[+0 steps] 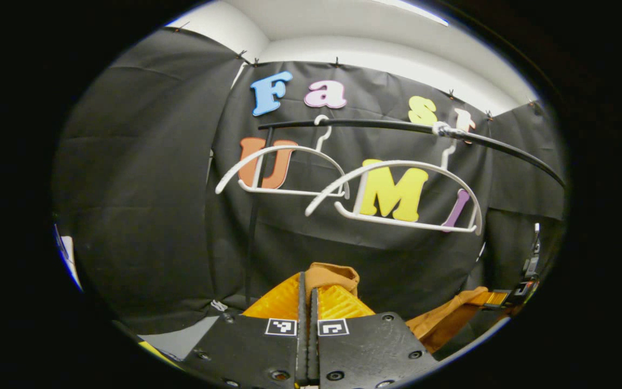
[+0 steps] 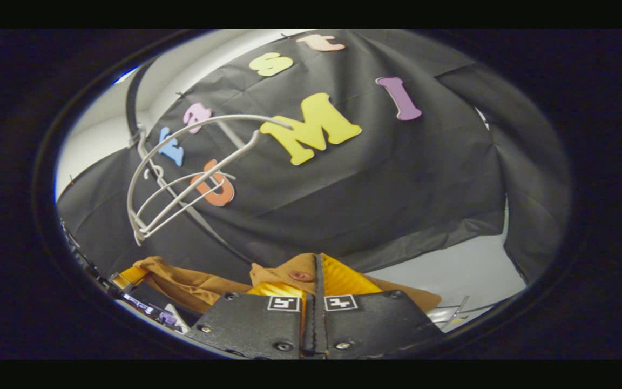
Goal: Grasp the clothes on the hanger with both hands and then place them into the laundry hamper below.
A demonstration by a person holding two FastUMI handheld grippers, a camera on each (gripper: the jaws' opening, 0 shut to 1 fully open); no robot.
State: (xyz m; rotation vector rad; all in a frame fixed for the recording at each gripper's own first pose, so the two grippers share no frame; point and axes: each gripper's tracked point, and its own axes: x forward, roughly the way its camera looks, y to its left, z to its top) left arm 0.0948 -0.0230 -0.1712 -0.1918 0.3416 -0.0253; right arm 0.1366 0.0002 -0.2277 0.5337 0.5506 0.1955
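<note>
We see the black rail (image 1: 376, 125) and two bare white hangers (image 1: 397, 189) level in the left gripper view; the right gripper view tilts them steeply. The brown garment (image 1: 332, 275) stretches between us, below the hangers. Each hand-held gripper, left (image 1: 308, 294) and right (image 2: 319, 281), pinches its cloth.

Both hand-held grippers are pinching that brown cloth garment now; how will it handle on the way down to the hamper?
The brown cloth garment is probably floppy: it droops in folds between the left hand-held gripper and right hand-held gripper. It is likely light, and pinched edges may slip.
</note>
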